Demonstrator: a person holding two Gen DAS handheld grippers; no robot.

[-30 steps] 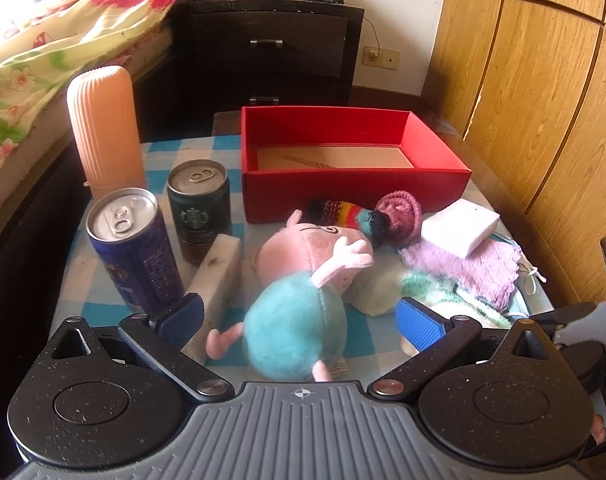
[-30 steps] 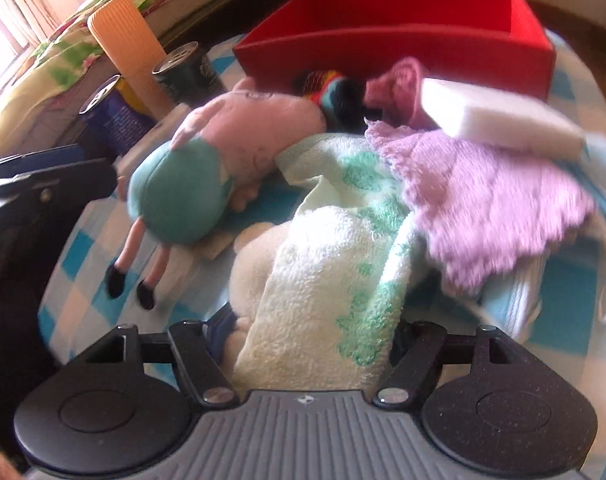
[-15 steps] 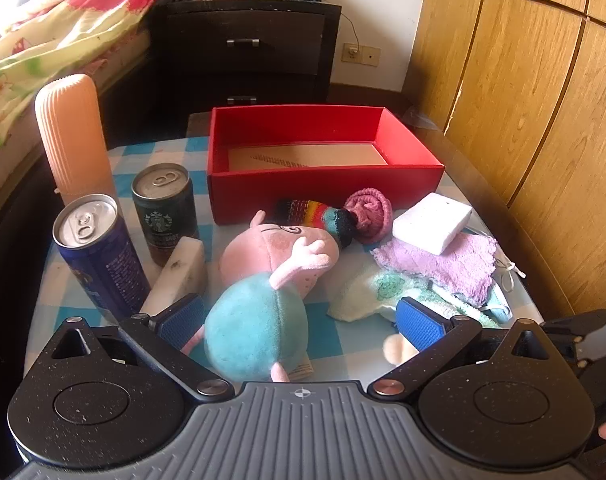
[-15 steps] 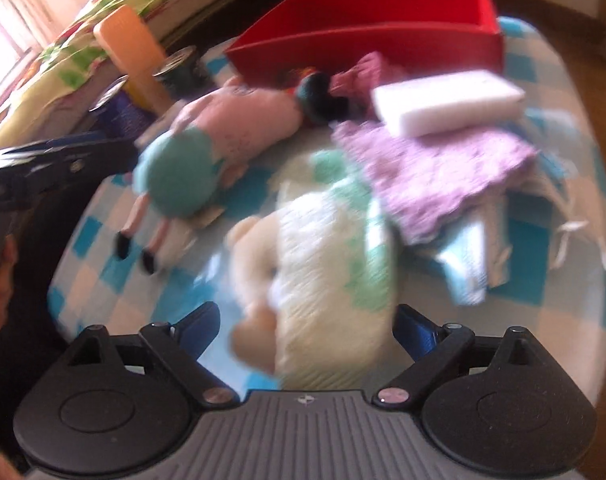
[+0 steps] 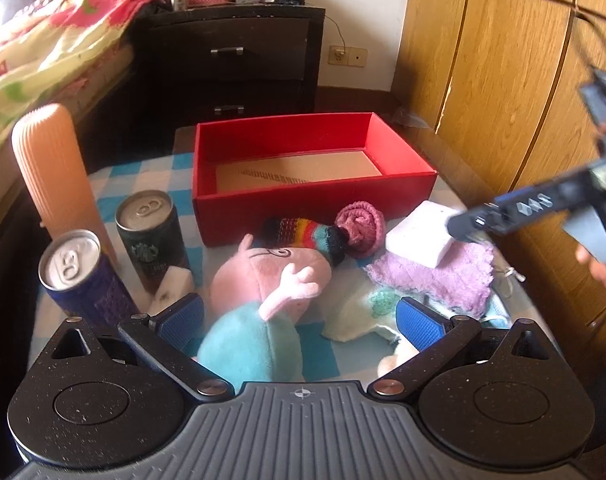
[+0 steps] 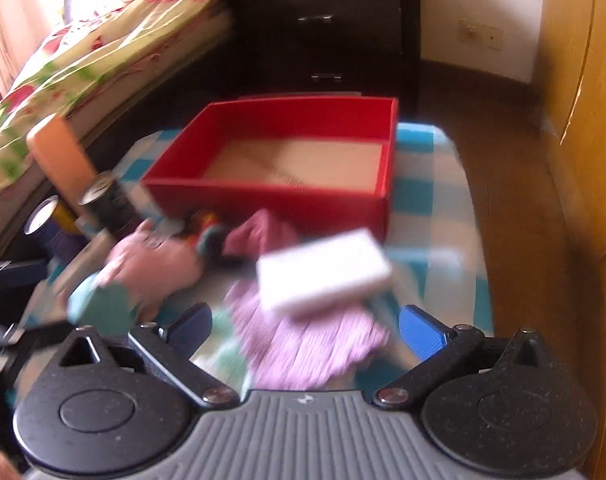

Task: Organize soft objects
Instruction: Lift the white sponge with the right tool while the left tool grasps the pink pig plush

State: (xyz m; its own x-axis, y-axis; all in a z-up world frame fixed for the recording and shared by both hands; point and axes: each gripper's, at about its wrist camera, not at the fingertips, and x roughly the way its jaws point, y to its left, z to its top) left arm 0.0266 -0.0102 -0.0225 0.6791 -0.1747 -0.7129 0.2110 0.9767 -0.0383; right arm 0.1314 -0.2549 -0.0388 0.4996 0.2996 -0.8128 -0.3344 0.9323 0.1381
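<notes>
Nothing is yet placed in the red box [image 5: 315, 200]. The plush pig [image 5: 263, 292], rolled socks [image 5: 323, 232], white sponge [image 5: 419, 234] and purple cloth [image 5: 435, 276] are left on the desk [image 5: 143, 176]. The left claw [image 5: 299, 320] is held wide and empty; the right claw [image 6: 303, 328], just opened, is empty too.

Home bedroom.
Bed with flowered yellow-green blanket [image 5: 43, 60] at upper left, dark wooden drawer chest [image 5: 231, 56] at top centre, panelled wooden wardrobe doors [image 5: 503, 80] at right, blue-checked tablecloth [image 6: 431, 200] below.
</notes>
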